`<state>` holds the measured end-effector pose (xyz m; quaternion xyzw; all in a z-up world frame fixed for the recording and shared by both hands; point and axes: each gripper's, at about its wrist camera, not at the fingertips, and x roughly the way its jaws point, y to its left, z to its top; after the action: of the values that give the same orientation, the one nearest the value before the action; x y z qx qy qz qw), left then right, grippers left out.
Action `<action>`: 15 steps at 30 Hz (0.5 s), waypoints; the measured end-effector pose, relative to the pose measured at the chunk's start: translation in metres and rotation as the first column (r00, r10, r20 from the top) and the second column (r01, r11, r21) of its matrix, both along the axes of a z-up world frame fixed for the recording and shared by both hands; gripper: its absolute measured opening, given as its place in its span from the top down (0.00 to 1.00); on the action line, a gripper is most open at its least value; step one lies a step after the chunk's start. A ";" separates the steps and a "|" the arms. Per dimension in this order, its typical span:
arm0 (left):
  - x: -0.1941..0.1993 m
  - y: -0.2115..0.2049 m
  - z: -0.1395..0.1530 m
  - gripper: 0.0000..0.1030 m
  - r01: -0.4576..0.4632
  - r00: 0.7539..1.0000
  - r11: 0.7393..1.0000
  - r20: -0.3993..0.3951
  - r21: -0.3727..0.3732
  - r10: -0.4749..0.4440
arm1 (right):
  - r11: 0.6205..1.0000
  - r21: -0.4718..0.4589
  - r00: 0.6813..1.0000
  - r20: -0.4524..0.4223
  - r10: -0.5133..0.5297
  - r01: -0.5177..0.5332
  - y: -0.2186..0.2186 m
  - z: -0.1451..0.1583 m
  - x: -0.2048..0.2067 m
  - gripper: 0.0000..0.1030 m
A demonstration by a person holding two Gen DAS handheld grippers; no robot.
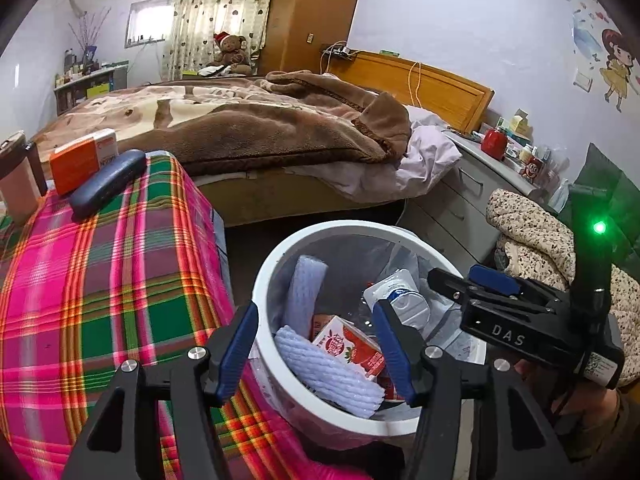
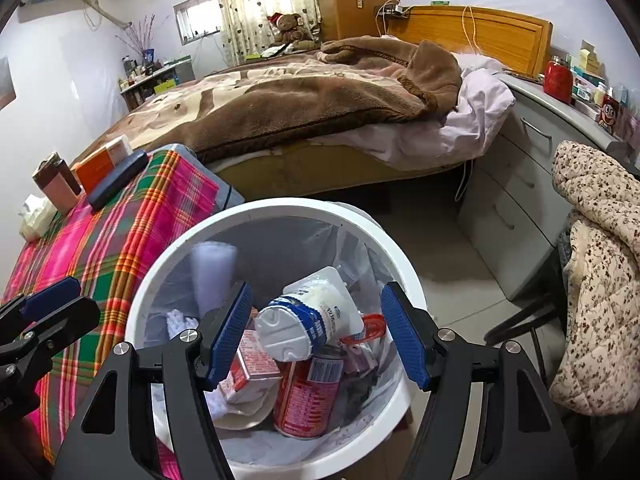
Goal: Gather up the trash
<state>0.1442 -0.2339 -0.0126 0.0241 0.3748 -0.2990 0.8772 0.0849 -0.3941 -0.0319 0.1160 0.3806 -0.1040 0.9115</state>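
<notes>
trash is lying piled inside the white bin (image 1: 260, 280), which is standing on the floor just beside the table (image 1: 100, 280) under its pink and green plaid cloth. in the left wrist view the left gripper (image 1: 314, 350) is hanging over the near rim with its blue pads spread wide and gripping nothing. between them are showing a red strawberry carton (image 1: 350, 346), white foam netting (image 1: 332, 372) and a rolled foam sleeve (image 1: 304, 288) leaning upright against the wall of the bin. a crumpled white and blue pouch (image 1: 404, 300) is lying further right. the right gripper (image 1: 452, 276) is reaching in from the right over the far rim; how its jaws are standing is hard to tell from here. on the table, an orange box (image 1: 80, 160) and a dark case (image 1: 108, 184) are sitting at the far end.

in the right wrist view the right gripper (image 2: 316, 336) is hovering above the bin (image 2: 160, 272), pads wide apart and holding nothing. the pouch (image 2: 308, 316) is resting on top of the heap, over a red can (image 2: 304, 396) and a red carton (image 2: 252, 364). the clear liner (image 2: 360, 256) is blurring what lies deepest. the left gripper (image 2: 44, 308) is cut off at the left edge.
</notes>
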 end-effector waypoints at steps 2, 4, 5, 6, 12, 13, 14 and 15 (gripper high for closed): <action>-0.002 0.004 0.002 0.42 -0.012 1.000 1.000 0.003 -0.001 0.012 | 1.000 0.003 1.000 0.011 0.004 -0.004 0.003 0.002 -0.002 0.33; -0.004 0.008 0.004 0.42 -0.023 1.000 1.000 0.003 -0.008 0.023 | 1.000 0.008 1.000 0.022 0.012 -0.012 0.006 0.004 -0.005 0.33; -0.006 0.011 0.005 0.42 -0.036 0.999 0.999 0.007 -0.009 0.036 | 1.000 0.007 1.000 0.028 0.014 -0.015 0.009 0.006 -0.006 0.33; -0.007 0.015 0.006 0.42 -0.044 0.999 0.999 0.014 -0.008 0.045 | 1.000 0.005 0.999 0.033 0.016 -0.016 0.011 0.007 -0.007 0.33; -0.025 0.040 0.015 0.42 -0.112 0.991 0.993 0.066 -0.023 0.113 | 0.999 0.006 0.994 0.104 0.031 -0.032 0.030 0.019 -0.023 0.33; -0.029 0.046 0.017 0.42 -0.131 0.988 0.991 0.078 -0.022 0.132 | 0.999 0.008 0.993 0.116 0.037 -0.038 0.034 0.021 -0.026 0.33; -0.031 0.050 0.019 0.42 -0.144 0.986 0.989 0.083 -0.019 0.145 | 0.999 0.009 0.990 0.130 0.044 -0.045 0.038 0.022 -0.029 0.33; -0.034 0.055 0.021 0.42 -0.156 0.983 0.988 0.090 -0.017 0.157 | 0.999 0.008 0.989 0.140 0.048 -0.049 0.042 0.023 -0.032 0.33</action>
<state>0.1100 -0.1787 0.0081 0.0039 0.3335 -0.2295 0.9144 0.0532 -0.3523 -0.0091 0.1190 0.3194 -0.0712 0.9374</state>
